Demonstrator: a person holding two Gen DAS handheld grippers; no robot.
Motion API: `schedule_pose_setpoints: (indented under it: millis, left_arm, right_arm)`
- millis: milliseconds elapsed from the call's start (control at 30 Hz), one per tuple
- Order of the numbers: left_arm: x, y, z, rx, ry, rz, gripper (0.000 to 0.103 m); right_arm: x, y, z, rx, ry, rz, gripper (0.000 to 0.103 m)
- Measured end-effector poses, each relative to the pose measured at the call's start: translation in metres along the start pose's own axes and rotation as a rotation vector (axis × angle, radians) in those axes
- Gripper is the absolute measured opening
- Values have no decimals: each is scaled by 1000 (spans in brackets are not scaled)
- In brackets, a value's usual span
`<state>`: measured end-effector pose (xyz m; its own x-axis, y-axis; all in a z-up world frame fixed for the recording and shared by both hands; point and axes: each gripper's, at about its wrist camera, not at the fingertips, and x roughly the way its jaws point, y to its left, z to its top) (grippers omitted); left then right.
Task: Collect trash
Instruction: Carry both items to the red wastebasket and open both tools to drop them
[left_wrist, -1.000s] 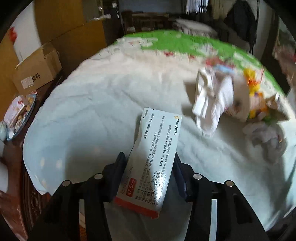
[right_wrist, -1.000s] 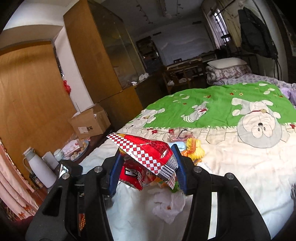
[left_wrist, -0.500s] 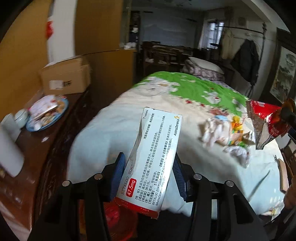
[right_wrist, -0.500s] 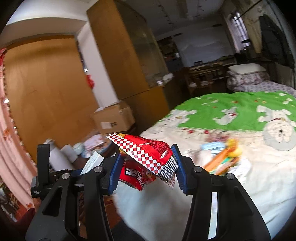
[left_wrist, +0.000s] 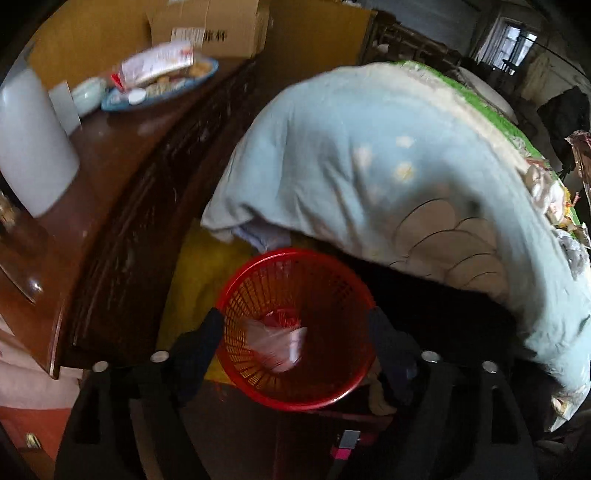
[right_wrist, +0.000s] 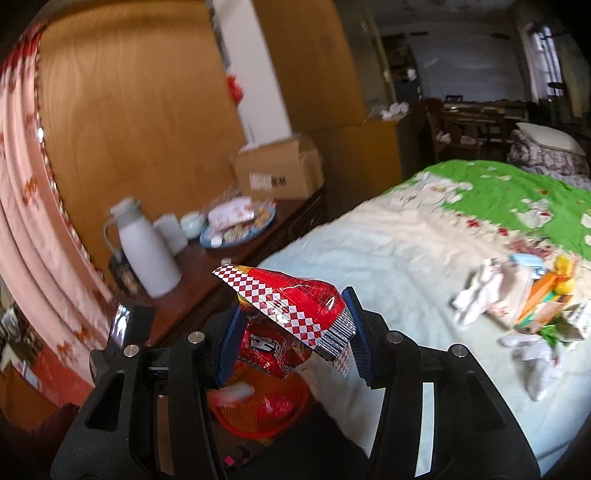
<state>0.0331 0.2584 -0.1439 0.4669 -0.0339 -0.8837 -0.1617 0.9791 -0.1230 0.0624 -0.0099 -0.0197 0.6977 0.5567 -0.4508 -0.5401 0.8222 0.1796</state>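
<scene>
My left gripper (left_wrist: 295, 332) is open and empty, right above a red mesh trash basket (left_wrist: 343, 387) on the floor beside the bed. A blurred white medicine box (left_wrist: 277, 341) lies inside the basket. My right gripper (right_wrist: 291, 325) is shut on a red snack bag with a checkered edge (right_wrist: 291, 306), held above and beside the same basket (right_wrist: 258, 417). More trash lies in a pile (right_wrist: 517, 302) on the bed: white tissues, orange and yellow wrappers.
A dark wooden side table (left_wrist: 110, 155) stands left of the basket, with a white thermos (right_wrist: 147, 251), cups, a plate of snacks (right_wrist: 240, 225) and a cardboard box (right_wrist: 277, 173). The pale blue quilt (left_wrist: 369, 166) overhangs the basket. Pink curtain at left.
My left gripper swung from the bed down over the basket, opened and let go of the medicine box, which now lies in the basket. My right gripper carried the snack bag toward the basket.
</scene>
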Motion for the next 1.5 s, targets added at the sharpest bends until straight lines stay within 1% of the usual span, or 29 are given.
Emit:
schedule_pose_setpoints:
  millis: [33, 100, 133, 167, 267, 400, 467, 533, 633, 867, 1100, 1300, 1500]
  left_arm:
    - [4, 5, 1, -7, 1, 4, 87]
    - [6, 15, 3, -25, -8, 18, 89]
    - [7, 26, 6, -53, -17, 32, 90]
    - [9, 28, 6, -72, -21, 38, 91]
    - [12, 51, 7, -141, -31, 56, 92]
    - [14, 73, 3, -186, -36, 108, 92]
    - [18, 81, 2, -202, -30, 116, 92]
    - [21, 86, 0, -212, -22, 116, 92]
    - [28, 89, -1, -213, -10, 119, 92]
    - [32, 83, 2, -185, -11, 115, 92]
    - [10, 54, 9, -120, -56, 129, 92]
    - [-21, 8, 16, -28, -121, 150, 93]
    - [-49, -52, 22, 88, -186, 171, 95]
  right_arm:
    - [9, 4, -1, -7, 21, 5, 51]
    - [25, 11, -3, -16, 62, 17, 51]
    - [37, 16, -4, -21, 88, 25, 51]
    - [48, 19, -5, -24, 112, 34, 51]
    - [79, 34, -9, -39, 181, 65, 51]
    - [115, 51, -15, -62, 263, 104, 53]
    - [132, 58, -21, -67, 317, 133, 56]
    - [144, 63, -26, -75, 356, 144, 63]
    - [153, 66, -30, -89, 380, 138, 67]
    - [152, 59, -28, -67, 371, 124, 67]
    - [131, 47, -21, -28, 315, 130, 68]
    - [91, 24, -14, 14, 219, 127, 73]
    - [41, -18, -10, 94, 115, 104, 75]
